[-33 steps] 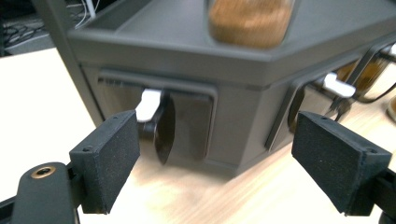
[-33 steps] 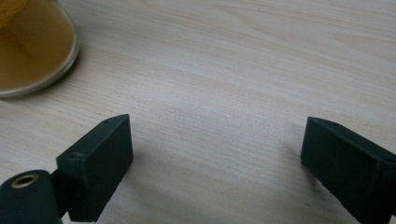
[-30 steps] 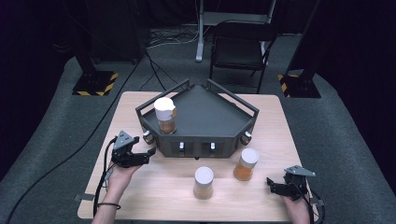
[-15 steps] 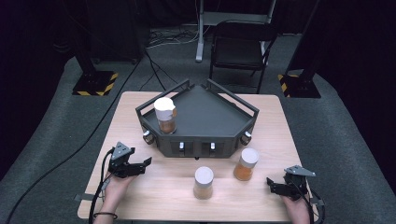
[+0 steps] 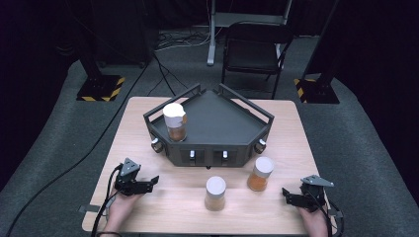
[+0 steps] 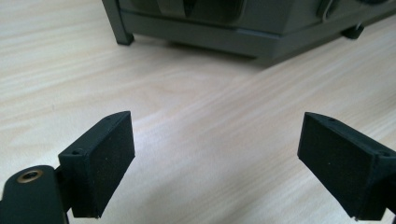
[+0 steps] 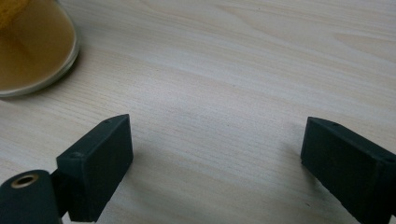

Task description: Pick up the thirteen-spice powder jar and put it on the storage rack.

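Observation:
A dark five-sided tray (image 5: 217, 121) stands on legs at the middle of the wooden table (image 5: 168, 217). On its left part stands a white-lidded jar (image 5: 174, 121) of brown stuff. Two similar jars (image 5: 215, 192) (image 5: 260, 174) stand on the table in front of it. My left gripper (image 5: 152, 182) lies low at the front left, pointing right. Its jaws have just been opening and stand wide with nothing between them (image 6: 219, 158); the tray's base (image 6: 210, 28) lies ahead. My right gripper (image 5: 286, 195) rests at the front right, open and empty (image 7: 219, 158), a jar's bottom (image 7: 32, 46) close by.
Cables trail from both grippers over the table's near edge. Beyond the table stand a black chair (image 5: 254, 54) and stands with yellow-black striped bases (image 5: 101, 86). Bare wood lies between the two grippers in front of the jars.
My left gripper has drawn back from the tray's left front corner toward the near edge and sunk to the table, its jaws wider. The right gripper has kept still.

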Available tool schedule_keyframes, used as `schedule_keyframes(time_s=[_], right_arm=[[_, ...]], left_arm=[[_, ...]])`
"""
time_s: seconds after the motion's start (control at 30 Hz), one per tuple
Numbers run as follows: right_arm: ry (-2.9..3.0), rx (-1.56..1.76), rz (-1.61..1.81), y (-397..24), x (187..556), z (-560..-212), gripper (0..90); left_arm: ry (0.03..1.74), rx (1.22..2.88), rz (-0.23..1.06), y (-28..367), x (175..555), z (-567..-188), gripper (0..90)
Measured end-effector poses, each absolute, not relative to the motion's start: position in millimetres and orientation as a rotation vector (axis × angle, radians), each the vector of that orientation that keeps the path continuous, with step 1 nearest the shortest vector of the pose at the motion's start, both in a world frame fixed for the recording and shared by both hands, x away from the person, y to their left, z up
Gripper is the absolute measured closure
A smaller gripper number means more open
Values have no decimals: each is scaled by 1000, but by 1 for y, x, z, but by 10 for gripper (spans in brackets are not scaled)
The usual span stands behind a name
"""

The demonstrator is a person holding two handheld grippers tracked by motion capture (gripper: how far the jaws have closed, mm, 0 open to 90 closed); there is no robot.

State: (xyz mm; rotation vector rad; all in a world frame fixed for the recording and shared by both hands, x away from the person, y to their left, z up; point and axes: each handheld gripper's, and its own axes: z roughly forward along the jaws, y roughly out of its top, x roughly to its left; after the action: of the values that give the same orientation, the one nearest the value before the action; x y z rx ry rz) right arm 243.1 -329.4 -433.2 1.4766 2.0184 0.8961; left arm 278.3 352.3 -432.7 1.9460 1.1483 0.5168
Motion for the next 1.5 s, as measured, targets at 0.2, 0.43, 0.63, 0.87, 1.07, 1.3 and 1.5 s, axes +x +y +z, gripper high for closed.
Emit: schedule_keyframes(time_s=[0.2, 0.43, 0.63, 0.87, 1.07, 1.3, 1.5], right_arm=[[2018, 1477, 896, -329, 243, -433, 81], [2018, 1477, 896, -329, 243, -433, 81], [2019, 1476, 896, -329, 243, -433, 81], [2020, 1475, 896, -329, 243, -433, 81], [2020, 1475, 896, -329, 243, -433, 81], [2020, 1476, 896, -329, 243, -433, 81], [2020, 1476, 896, -329, 243, -433, 81]], left_arm=[[1158, 1974, 509, 352, 278, -436, 98], [1177, 2001, 492, 352, 278, -441, 95], [1177, 2026, 489, 350, 279, -440, 93], [1168, 2062, 505, 346, 277, -438, 87], [1167, 2063, 504, 350, 274, -438, 83], [1171, 2068, 501, 353, 271, -438, 63], [1196, 2061, 507, 352, 268, -438, 39]])
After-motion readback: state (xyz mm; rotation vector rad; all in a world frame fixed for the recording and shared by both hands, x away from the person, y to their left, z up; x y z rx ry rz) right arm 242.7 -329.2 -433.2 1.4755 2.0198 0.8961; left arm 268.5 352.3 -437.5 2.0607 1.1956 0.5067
